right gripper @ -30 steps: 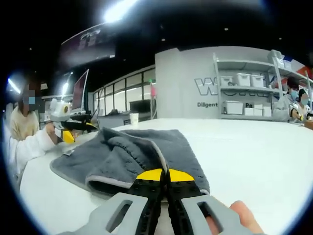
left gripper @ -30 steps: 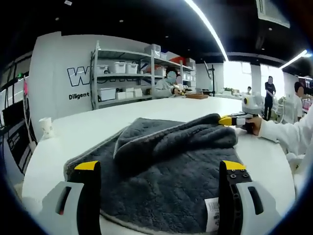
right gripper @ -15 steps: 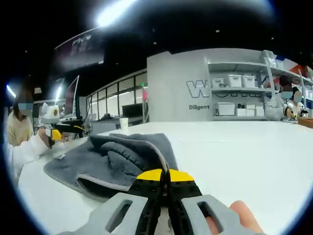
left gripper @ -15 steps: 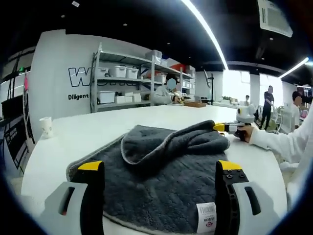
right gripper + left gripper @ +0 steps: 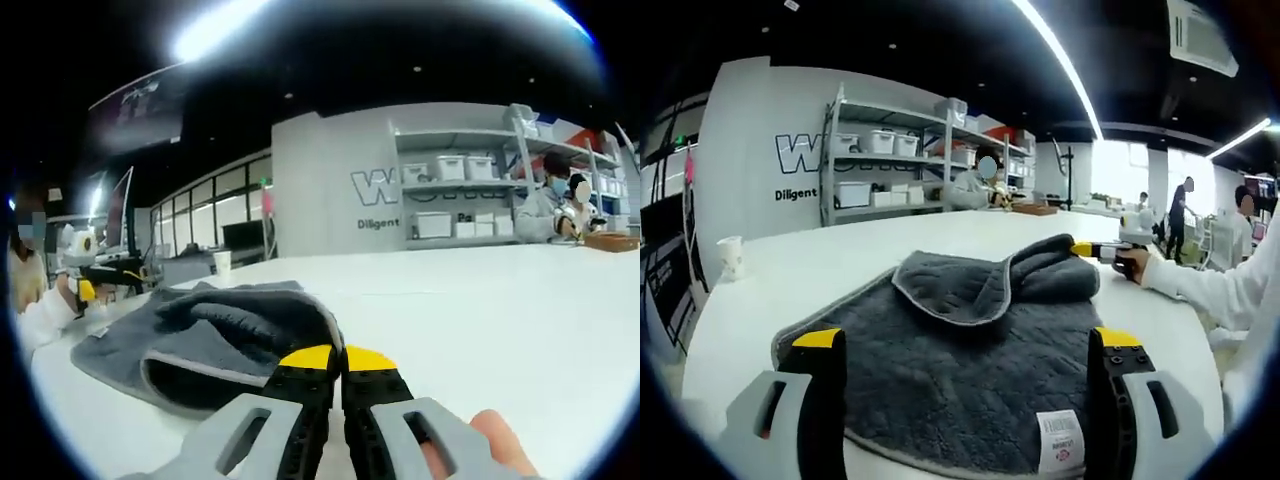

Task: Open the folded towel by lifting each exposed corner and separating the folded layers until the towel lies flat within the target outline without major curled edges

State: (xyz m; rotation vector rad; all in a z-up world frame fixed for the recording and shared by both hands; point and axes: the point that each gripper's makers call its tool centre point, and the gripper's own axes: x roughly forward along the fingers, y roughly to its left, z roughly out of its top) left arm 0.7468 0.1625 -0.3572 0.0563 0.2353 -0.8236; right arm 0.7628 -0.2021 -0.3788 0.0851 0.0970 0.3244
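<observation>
A dark grey towel (image 5: 940, 375) with a pale trim lies on the white table (image 5: 810, 270). Its far part is still doubled over in a rumpled fold (image 5: 990, 280). My left gripper (image 5: 969, 340) hovers open over the towel's near edge, and a white label (image 5: 1058, 455) sits between its jaws. My right gripper (image 5: 336, 358) is shut on the folded layer's trimmed edge, the towel (image 5: 230, 325) bunched to its left. The right gripper (image 5: 1092, 249), held in a hand, shows at the fold's far right corner. The left gripper (image 5: 88, 280) shows beyond the towel.
A paper cup (image 5: 730, 257) stands at the table's left edge, also visible as the cup (image 5: 222, 262) behind the towel. Shelves with white bins (image 5: 880, 170) and seated people line the back. The person's finger (image 5: 495, 430) rests by my right jaw. White tabletop (image 5: 500, 320) stretches right.
The right gripper has drawn the folded layer farther from the left gripper, so more of the flat bottom layer shows. The left gripper stays open near the label edge.
</observation>
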